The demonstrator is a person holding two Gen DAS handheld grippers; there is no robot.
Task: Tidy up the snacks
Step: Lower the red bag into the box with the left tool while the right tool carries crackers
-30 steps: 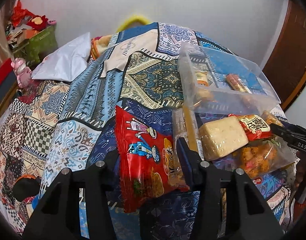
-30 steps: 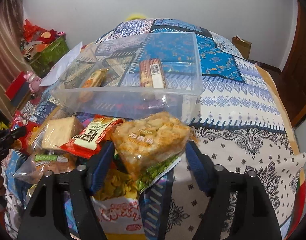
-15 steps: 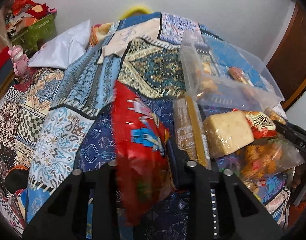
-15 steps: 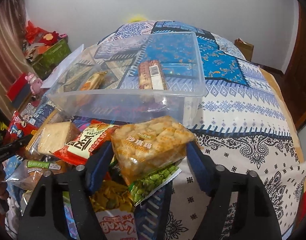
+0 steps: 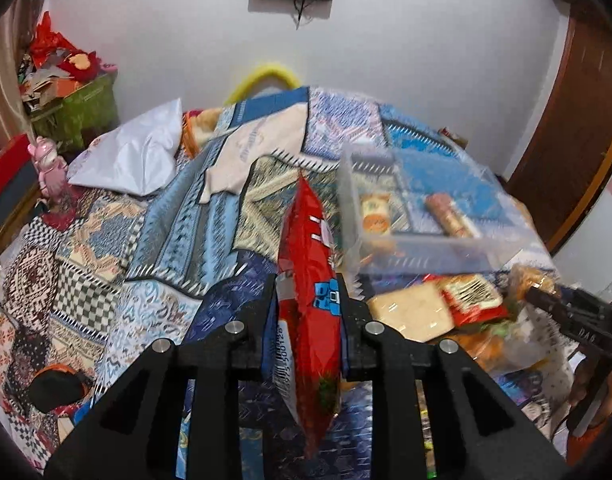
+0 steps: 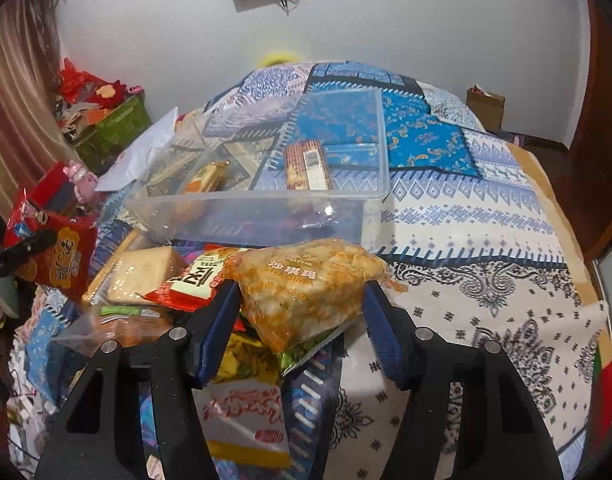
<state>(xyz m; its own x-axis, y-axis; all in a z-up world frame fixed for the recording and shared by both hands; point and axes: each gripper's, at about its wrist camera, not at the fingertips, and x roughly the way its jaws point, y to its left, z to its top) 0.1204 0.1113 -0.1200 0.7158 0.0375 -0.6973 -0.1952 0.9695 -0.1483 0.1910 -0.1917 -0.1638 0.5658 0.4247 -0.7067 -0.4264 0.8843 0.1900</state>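
My left gripper (image 5: 307, 284) is shut on a red snack bag (image 5: 306, 236), held edge-up off the patterned bedspread. The same bag (image 6: 54, 256) shows at the far left of the right wrist view. My right gripper (image 6: 300, 292) is closing its jaws on an orange pack of puffed squares (image 6: 306, 280); both pads touch its sides above the snack pile. Beyond both stands a clear plastic bin (image 6: 266, 212), also seen as the bin (image 5: 425, 220), holding two wrapped biscuit packs.
A pile of loose snacks lies before the bin: a pale cracker pack (image 6: 146, 272), a red-and-white packet (image 6: 194, 280), a yellow-green bag (image 6: 246, 364). A white pillow (image 5: 134, 160) and a green box (image 5: 78, 112) sit at the left. A wooden door (image 5: 577, 140) is right.
The left jaws shut on the red bag and lifted it from flat to edge-up. The right jaws narrowed onto the orange pack, which rose a little.
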